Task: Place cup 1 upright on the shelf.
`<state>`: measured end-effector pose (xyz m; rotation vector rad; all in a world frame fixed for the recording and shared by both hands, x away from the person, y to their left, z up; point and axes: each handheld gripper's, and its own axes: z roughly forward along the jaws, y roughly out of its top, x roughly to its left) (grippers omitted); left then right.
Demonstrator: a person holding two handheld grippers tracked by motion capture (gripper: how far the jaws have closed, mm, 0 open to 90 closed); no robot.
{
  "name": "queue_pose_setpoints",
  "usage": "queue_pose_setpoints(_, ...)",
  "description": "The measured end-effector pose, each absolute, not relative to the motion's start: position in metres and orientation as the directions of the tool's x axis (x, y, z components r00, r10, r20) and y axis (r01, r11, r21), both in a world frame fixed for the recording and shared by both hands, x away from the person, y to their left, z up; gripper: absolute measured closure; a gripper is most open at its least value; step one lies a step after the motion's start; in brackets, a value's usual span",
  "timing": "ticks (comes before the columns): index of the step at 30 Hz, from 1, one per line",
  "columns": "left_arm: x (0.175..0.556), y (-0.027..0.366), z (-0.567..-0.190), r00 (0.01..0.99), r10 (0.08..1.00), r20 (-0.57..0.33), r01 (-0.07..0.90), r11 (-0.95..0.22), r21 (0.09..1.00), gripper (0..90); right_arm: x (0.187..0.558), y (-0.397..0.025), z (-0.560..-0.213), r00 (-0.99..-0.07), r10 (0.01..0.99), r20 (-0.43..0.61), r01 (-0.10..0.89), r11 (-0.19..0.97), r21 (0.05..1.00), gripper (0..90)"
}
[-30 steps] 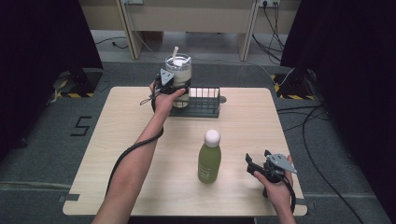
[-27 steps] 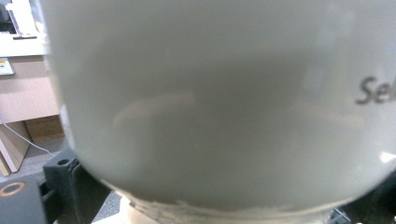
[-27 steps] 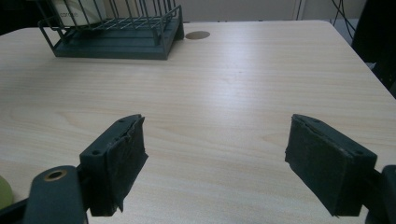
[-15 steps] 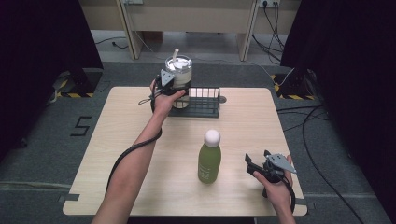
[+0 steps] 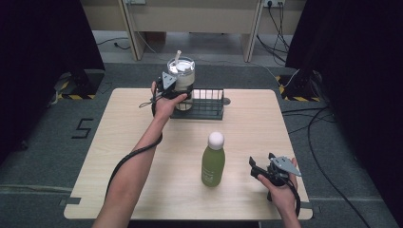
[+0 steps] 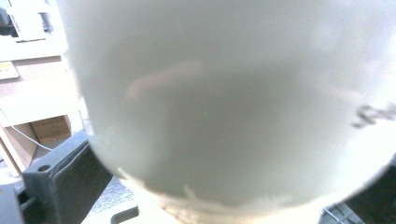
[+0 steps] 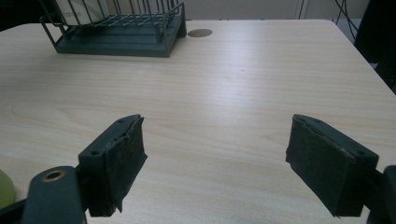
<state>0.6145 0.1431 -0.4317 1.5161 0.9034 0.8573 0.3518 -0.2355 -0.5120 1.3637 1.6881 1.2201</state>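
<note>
in the high view the left gripper [image 5: 177, 91] sits in the upper middle of the frame at the far edge of the table [image 5: 142, 190]; its jaws are closed around a pale cup [image 5: 181, 80] with a clear lid and a straw, holding it upright at the left end of a dark wire rack [image 5: 206, 102]; whether the cup's base rests on the rack floor or hangs just above it cannot be told; in the left gripper view the cup [image 6: 233, 102] is a blurred grey-white wall across most of the frame, with one black jaw at the lower left pressed beside it; the right gripper [image 5: 259, 168] lies low in the lower right of the high view, near the table's near edge, its jaws spread wide and holding nothing; in the right gripper view [image 7: 215, 158] the two black pads stand well apart over bare wood, with the rack [image 7: 116, 37] in the upper left; a green bottle [image 5: 213, 161] with a white cap stands upright in the lower middle of the high view, just left of the right gripper and well apart from the rack
</note>
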Motion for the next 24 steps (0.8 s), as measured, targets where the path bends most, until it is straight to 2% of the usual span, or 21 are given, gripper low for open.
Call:
queue_pose_setpoints(11, 0.597, 0.155, -0.427, 0.448, 0.890, 0.086, 0.065, -0.128, 0.990, 0.0, 0.351, -0.236, -0.511, -0.249, 0.966, 0.069, 0.369, 0.028, 0.929, 18.9)
queue_pose_setpoints(24, 0.575, 0.167, -0.424, 0.455, 0.886, 0.092, 0.052, -0.130, 0.990, 0.0, 0.351, -0.234, -0.508, -0.258, 0.964, 0.059, 0.360, 0.039, 0.932, 18.9)
